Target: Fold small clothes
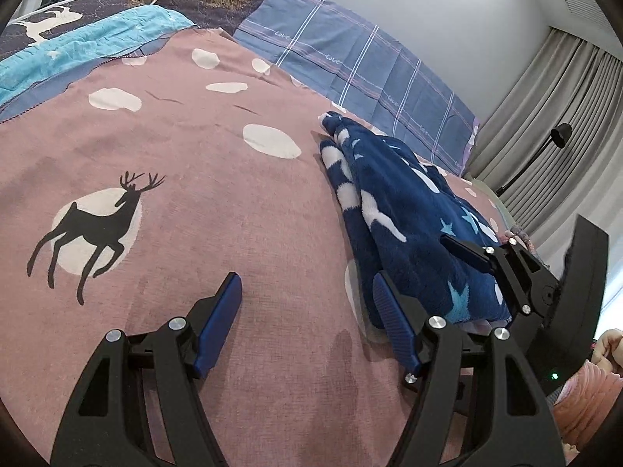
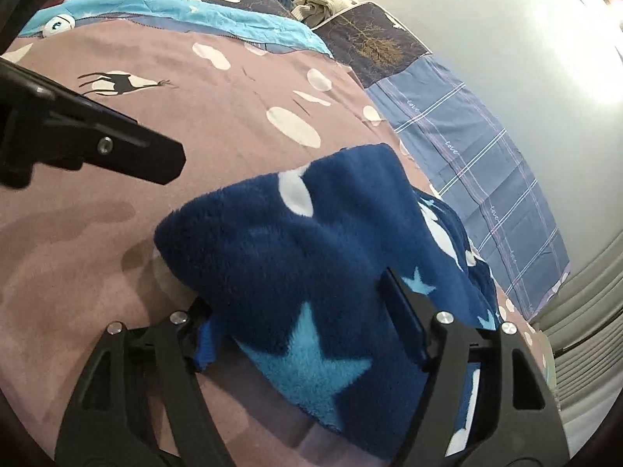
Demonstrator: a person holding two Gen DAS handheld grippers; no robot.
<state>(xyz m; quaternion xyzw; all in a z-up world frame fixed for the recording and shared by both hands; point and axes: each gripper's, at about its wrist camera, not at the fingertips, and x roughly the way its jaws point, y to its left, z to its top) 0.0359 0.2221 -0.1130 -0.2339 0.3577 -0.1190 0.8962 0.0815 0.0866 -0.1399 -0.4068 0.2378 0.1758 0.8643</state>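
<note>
Right wrist: right claw grips fleece garment | left claw spread, empty, garment just right, long axis running away over bed

Ahead of my left gripper the bedcover looks like matt woven cotton, dusty pink, smooth with a few fine creases. The gripper frame is matt black plastic with bright metal screw heads, and its finger pads are blue, ribbed and rubbery. Lying between and over my right gripper's fingers, the small garment is thick navy fleece, plush and fuzzy, with a soft nap. Beyond it, the checked pillowcase looks like thin, smooth cloth. The wall behind has a slight sheen.
</note>
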